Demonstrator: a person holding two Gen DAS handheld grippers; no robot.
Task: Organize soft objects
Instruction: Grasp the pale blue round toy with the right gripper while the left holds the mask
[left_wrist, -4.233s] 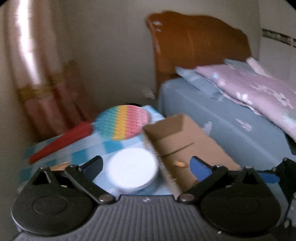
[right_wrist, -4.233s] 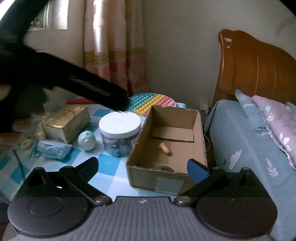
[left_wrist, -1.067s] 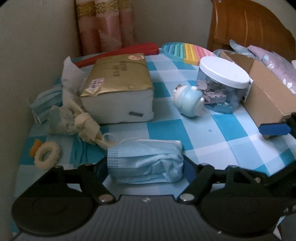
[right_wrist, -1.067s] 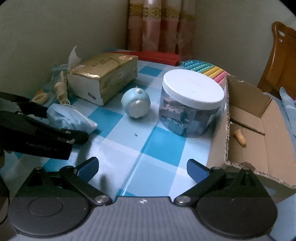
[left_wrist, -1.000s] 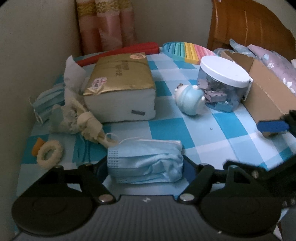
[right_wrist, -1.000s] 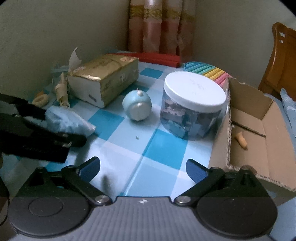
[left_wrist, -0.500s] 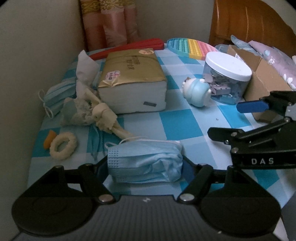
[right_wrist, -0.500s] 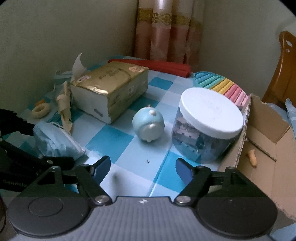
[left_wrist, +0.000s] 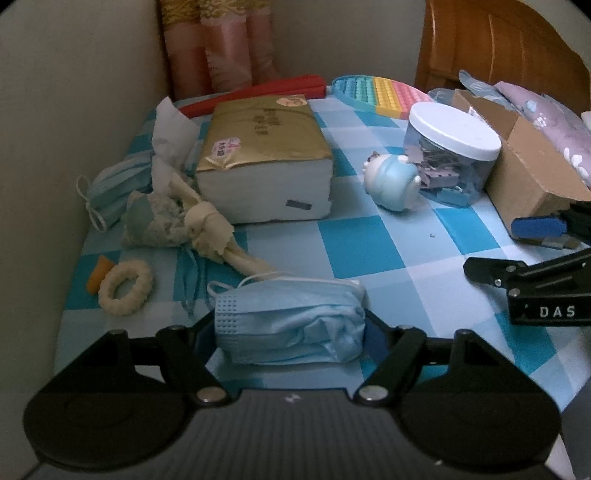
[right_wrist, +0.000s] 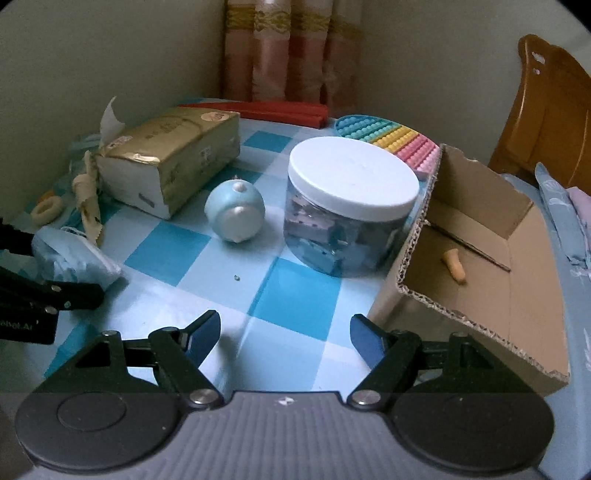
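My left gripper (left_wrist: 290, 330) is shut on a folded light blue face mask (left_wrist: 288, 321), held just above the blue checked tablecloth (left_wrist: 362, 247); the mask also shows in the right wrist view (right_wrist: 74, 258). My right gripper (right_wrist: 284, 334) is open and empty over the cloth, in front of the jar. It shows at the right in the left wrist view (left_wrist: 528, 273). An open cardboard box (right_wrist: 480, 266) at the right holds a small orange piece (right_wrist: 455, 266). A second mask (left_wrist: 110, 188), a cloth bundle (left_wrist: 173, 221) and a cream hair ring (left_wrist: 125, 282) lie at the left.
A gold tissue pack (left_wrist: 264, 158), a round pale blue toy (right_wrist: 235, 210) and a white-lidded jar (right_wrist: 351, 206) stand mid-table. A rainbow pop mat (left_wrist: 380, 90) and a red bar (left_wrist: 255, 92) lie at the back. Walls are behind and left, a bed (left_wrist: 546, 107) at the right.
My left gripper went from the box to the near left of the table and closed on the mask. In the last second both grippers drew back slightly, and the right jaws narrowed.
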